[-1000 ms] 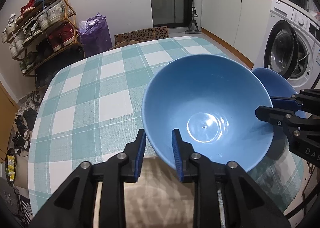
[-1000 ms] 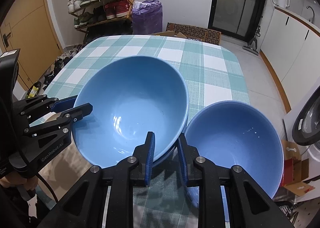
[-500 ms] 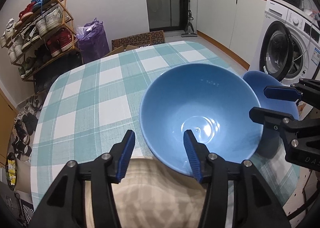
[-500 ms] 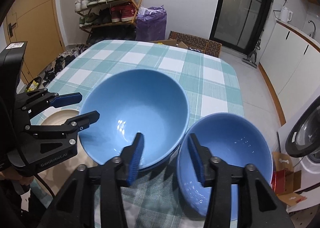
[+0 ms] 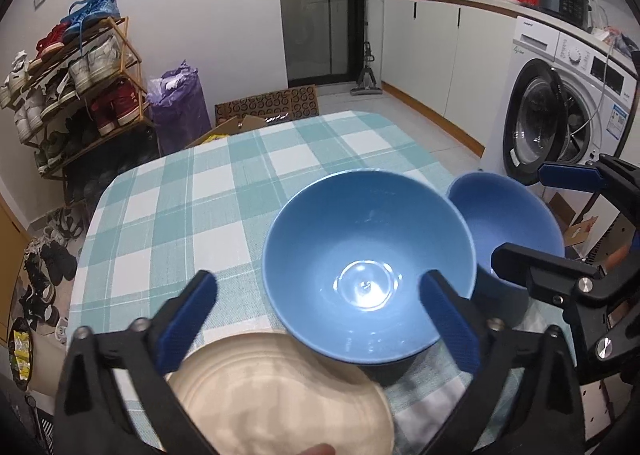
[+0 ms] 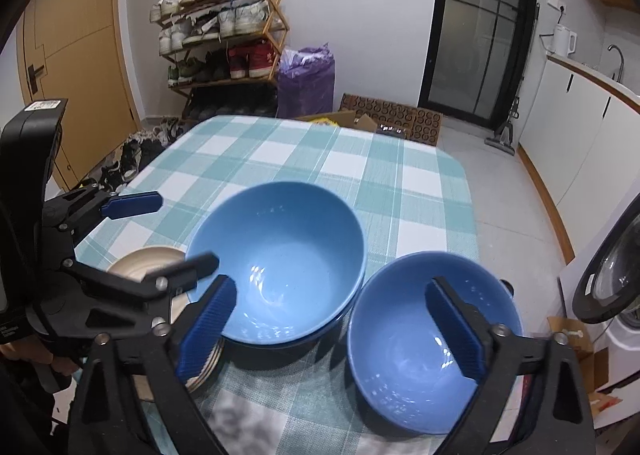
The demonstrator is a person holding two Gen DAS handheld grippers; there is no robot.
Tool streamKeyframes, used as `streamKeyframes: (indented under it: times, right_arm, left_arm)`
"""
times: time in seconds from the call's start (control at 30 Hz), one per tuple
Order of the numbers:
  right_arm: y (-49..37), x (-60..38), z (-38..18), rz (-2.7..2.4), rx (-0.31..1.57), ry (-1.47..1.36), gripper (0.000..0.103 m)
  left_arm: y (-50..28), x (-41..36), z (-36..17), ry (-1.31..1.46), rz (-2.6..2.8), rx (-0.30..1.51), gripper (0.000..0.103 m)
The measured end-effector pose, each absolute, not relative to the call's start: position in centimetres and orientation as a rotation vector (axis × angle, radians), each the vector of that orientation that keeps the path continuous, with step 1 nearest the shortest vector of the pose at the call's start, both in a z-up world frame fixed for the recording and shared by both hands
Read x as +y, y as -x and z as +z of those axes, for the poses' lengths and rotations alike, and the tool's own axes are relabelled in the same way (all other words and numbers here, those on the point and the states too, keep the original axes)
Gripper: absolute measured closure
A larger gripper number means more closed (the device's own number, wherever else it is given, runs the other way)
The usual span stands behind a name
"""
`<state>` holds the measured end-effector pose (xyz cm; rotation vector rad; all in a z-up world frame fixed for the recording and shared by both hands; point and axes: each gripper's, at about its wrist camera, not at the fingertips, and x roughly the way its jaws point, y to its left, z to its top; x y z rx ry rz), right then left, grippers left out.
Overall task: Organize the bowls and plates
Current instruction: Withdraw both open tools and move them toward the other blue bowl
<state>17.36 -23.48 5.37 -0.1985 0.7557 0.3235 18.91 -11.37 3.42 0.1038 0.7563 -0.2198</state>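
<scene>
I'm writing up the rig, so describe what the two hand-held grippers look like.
Both match: the left hand-held gripper and right hand-held gripper have angular black frames with silver screws and ribbed blue pads on the fingers. The left one carries white lettering and a small label.

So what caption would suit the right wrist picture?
Open right gripper above two blue bowls on a checked tablecloth, a beige plate beside them.

A: Where do the bowls sit?
B: The big bowl (image 6: 280,259) stands upright mid-tabletop, glossy blue, seemingly nested on another of its kind. The small bowl (image 6: 424,339), same blue, stands upright just beside it at the tabletop's edge.
A: And the plate (image 5: 280,395)?
B: Cream, ridged, flat, partly under the big bowl's rim.
</scene>
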Motion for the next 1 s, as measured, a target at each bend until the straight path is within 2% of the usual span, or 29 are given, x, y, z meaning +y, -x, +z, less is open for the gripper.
streamKeyframes:
  times: [0.63,1.0]
  right_arm:
    - [-15.3,-31.8,8.8,0.214,0.709,0.058,0.001]
    - [-14.8,-36.1,8.4,0.147,0.731,0.001,0.001]
  left_arm:
    - [-18.7,-16.1,6.1,-0.124,-0.344,0.732,0.000]
    - [-19.6,-20.0,5.8,-0.178,-0.413,0.748,0.000]
